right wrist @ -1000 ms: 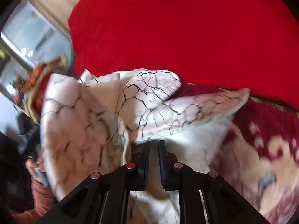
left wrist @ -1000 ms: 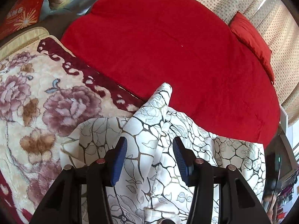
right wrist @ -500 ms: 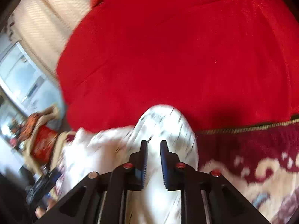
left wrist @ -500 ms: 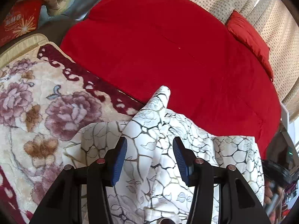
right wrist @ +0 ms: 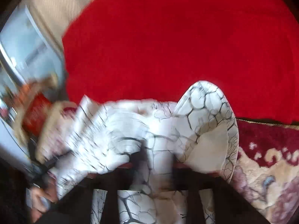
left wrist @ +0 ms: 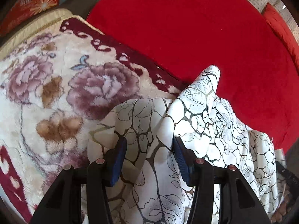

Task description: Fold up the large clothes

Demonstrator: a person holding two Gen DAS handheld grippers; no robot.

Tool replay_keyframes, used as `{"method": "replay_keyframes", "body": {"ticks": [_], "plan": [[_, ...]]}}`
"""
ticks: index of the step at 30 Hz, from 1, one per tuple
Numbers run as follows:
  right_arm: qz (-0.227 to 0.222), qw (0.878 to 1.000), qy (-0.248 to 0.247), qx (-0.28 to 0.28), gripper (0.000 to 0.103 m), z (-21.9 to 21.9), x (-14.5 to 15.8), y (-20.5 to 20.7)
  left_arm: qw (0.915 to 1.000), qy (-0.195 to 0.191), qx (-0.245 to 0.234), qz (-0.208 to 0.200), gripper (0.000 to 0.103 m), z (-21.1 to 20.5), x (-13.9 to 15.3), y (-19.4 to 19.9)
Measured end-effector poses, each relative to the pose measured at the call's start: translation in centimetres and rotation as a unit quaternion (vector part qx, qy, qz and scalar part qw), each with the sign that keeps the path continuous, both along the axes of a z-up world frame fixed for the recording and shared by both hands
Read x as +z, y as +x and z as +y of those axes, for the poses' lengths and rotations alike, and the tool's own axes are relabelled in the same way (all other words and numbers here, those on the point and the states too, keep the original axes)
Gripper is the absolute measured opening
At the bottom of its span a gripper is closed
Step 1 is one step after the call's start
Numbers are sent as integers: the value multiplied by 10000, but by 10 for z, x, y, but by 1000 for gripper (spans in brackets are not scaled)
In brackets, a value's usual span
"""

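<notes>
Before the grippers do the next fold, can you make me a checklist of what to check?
1. Left gripper open: ok, its blue pads stand wide apart.
2. White crackle-patterned cloth between the left fingers: ok, a raised fold sits there, not pinched.
3. Right gripper holding the cloth: cannot tell, the picture is blurred and fabric covers the fingers.
4. Cloth lying flat: not ok, it is bunched with a peak sticking up.
5. Room to lay it: ok, the red blanket and floral plush blanket are bare beyond the cloth.
</notes>
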State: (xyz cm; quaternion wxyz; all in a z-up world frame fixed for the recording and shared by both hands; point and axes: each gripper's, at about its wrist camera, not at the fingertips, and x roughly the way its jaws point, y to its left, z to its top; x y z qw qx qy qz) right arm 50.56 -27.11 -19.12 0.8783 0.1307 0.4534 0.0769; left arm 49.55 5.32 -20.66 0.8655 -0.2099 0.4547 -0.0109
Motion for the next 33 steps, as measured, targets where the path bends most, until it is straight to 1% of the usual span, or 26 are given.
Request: {"method": "replay_keyframes", "body": {"ticks": [1, 2, 4, 5, 7, 8, 10, 11, 12, 13, 14, 15, 16, 17, 18, 19, 20, 21, 23, 24, 25, 26, 28, 29, 31, 33], "plan": [[-125, 9996, -240, -10, 4, 8, 4, -4, 10000, -10, 2, 7, 53, 0, 0, 1], [-449, 9985, -317, -51, 4, 12, 15, -15, 10000, -36, 12, 15, 53, 1, 0, 3], [-978, 9944, -147, -378, 3, 1, 36, -36, 9999, -92, 33, 25, 53, 2, 1, 2], [-1217, 9892, -154, -796, 3, -14, 44, -48, 9999, -111, 42, 22, 53, 3, 1, 2], [-1339, 9814, -91, -1369, 3, -40, 43, -62, 9999, -113, 58, -19, 53, 2, 3, 1], [-1282, 9779, 3, -1654, 3, -59, 40, -68, 9999, -94, 55, -95, 53, 1, 5, 0], [-993, 9742, 294, -2008, 3, -89, 17, -67, 9996, -62, 25, -267, 53, -3, 13, -4], [-747, 9744, 478, -2067, 4, -102, 0, -63, 9992, -37, 11, -387, 53, -5, 17, -6], [-552, 9757, 603, -2032, 8, -108, -14, -58, 9989, 23, 5, -478, 53, -7, 21, -8], [-365, 9760, 775, -2003, 8, -111, -30, -54, 9983, 140, 7, -565, 53, -9, 25, -9], [-170, 9725, 1091, -2051, 8, -116, -50, -51, 9978, 256, 25, -606, 53, -11, 27, -9], [-99, 9689, 1348, -2071, 9, -118, -57, -53, 9974, 385, 78, -612, 53, -12, 28, -9], [-56, 9645, 1596, -2103, 10, -122, -64, -54, 9972, 430, 134, -592, 53, -11, 28, -7], [-27, 9596, 1767, -2189, 21, -126, -67, -55, 9972, 453, 203, -554, 53, -8, 26, -6], [-47, 9558, 1847, -2286, 36, -129, -65, -58, 9973, 478, 280, -487, 53, -5, 23, -4], [-160, 9534, 1918, -2322, 44, -132, -60, -61, 9972, 536, 362, -363, 53, -1, 18, -1], [-507, 9487, 2042, -2360, 71, -137, -49, -70, 9971, 592, 417, -220, 53, 2, 12, 1], [-808, 9440, 2103, -2410, 85, -138, -38, -78, 9972, 605, 429, -115, 53, 5, 6, 2], [-1412, 9358, 2084, -2467, 87, -138, -17, -98, 9981, 425, 437, 31, 53, 13, -3, 5], [-1530, 9387, 1992, -2360, 87, -135, -6, -104, 9988, 247, 434, -12, 53, 18, -2, 3], [-1449, 9437, 1899, -2288, 87, -132, 2, -107, 9989, 179, 418, -58, 53, 21, 1, 2], [-1304, 9488, 1862, -2191, 87, -129, 8, -112, 9989, 157, 430, -128, 53, 24, 4, 0], [-1248, 9519, 1856, -2092, 87, -117, 10, -122, 9977, 178, 580, -307, 53, 32, 13, -3], [-1165, 9556, 1733, -2081, 87, -109, 11, -125, 9973, 120, 618, -391, 53, 35, 17, -3], [-911, 9634, 1473, -2044, 87, -96, 1, -122, 9970, -138, 571, -509, 54, 40, 25, -2], [-726, 9677, 1367, -1990, 86, -90, -7, -129, 9964, -278, 534, -592, 63, 40, 31, -1]]}}
